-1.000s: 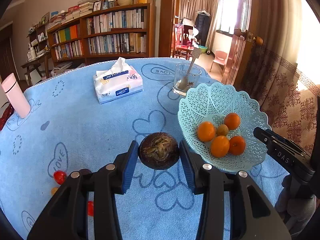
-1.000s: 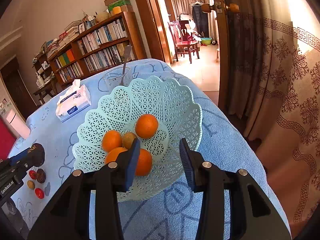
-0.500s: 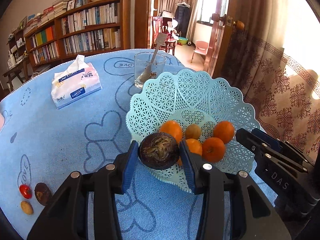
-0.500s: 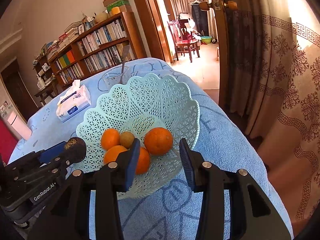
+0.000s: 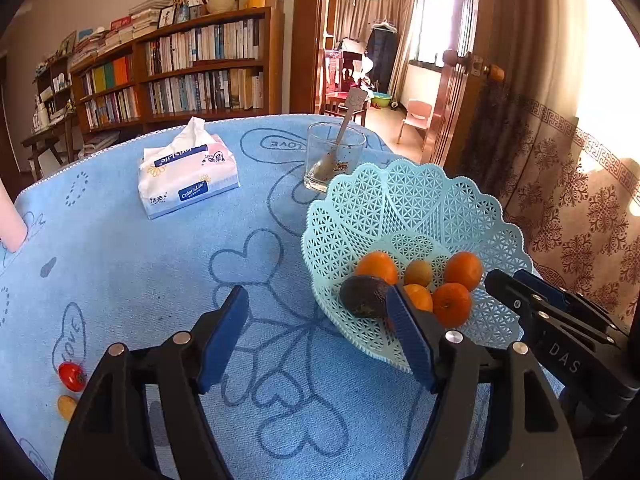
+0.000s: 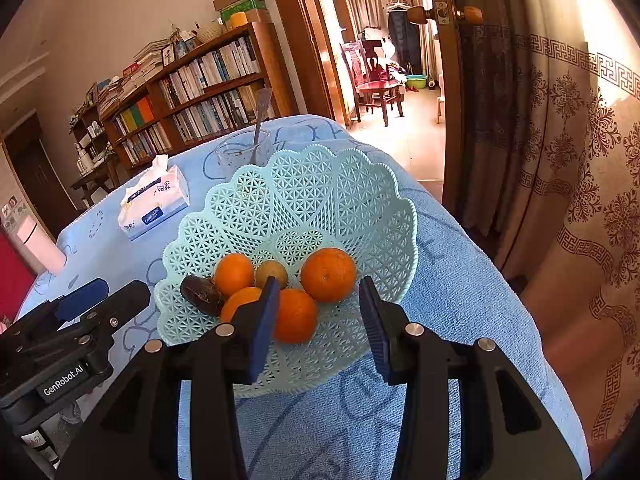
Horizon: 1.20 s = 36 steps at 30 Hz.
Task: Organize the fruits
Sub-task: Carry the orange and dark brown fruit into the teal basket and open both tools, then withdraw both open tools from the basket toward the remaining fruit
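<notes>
A mint lattice basket (image 5: 404, 196) (image 6: 320, 184) holds several oranges (image 5: 463, 269) (image 6: 328, 274), a small brown fruit (image 5: 417, 273) (image 6: 272, 273) and a dark purple fruit (image 5: 362, 295) (image 6: 200, 294) lying at its left rim. My left gripper (image 5: 318, 320) is open wide and empty, its right finger beside the dark fruit. My right gripper (image 6: 318, 304) is open and empty, hovering at the basket's near rim. A red tomato (image 5: 72, 376) and a yellow fruit (image 5: 66, 406) lie on the blue cloth at lower left.
A tissue pack (image 5: 186, 176) (image 6: 154, 202) and a glass with a spoon (image 5: 334, 156) (image 6: 242, 152) stand behind the basket. A pink bottle (image 5: 8, 220) stands at the far left. The table edge and curtain (image 6: 580, 200) are to the right.
My left gripper carried the dark fruit right to the basket, opened and released it; the fruit now lies in the basket. The right gripper stayed open near the basket.
</notes>
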Motion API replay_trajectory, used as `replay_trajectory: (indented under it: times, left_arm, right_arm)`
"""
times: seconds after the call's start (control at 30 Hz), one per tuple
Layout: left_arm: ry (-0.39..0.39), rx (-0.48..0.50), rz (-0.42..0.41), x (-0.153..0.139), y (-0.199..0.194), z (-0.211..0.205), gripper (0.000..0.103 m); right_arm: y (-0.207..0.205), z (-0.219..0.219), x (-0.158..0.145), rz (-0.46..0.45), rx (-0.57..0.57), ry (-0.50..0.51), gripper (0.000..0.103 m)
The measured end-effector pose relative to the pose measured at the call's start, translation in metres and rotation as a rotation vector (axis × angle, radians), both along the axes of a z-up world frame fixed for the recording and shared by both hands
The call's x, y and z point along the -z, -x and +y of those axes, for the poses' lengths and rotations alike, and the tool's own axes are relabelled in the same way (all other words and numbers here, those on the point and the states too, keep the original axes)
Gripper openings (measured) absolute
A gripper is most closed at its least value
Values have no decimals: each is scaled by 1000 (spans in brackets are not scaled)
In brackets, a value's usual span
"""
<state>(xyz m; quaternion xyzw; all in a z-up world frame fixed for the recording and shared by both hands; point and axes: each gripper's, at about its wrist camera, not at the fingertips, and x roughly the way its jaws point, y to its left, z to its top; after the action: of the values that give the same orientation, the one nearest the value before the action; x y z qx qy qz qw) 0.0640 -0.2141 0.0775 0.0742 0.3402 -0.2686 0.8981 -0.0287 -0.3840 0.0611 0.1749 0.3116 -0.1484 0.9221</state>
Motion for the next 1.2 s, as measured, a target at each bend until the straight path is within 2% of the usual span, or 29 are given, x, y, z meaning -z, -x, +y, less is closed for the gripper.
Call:
replay_trajectory:
  times: [0.2, 0.47, 0.87, 1.03, 1.2]
  left_arm:
    - [-20, -38, -25, -3, 4, 14, 86]
    - [-22, -107, -32, -7, 1, 51, 87]
    - [-39, -243, -41, -13, -9, 128, 87]
    - [-52, -291, -32, -7, -10, 158, 87]
    - [-63, -324, -6, 3, -8, 182, 87]
  right_arm:
    - [0, 10, -4, -4, -15, 7, 43]
    - [-6, 37, -7, 2, -75, 19, 43]
    - [-23, 89, -6, 25, -199, 12, 43]
    - [-28, 107, -5, 39, -242, 14, 43]
    - [-34, 120, 2, 63, -282, -25, 43]
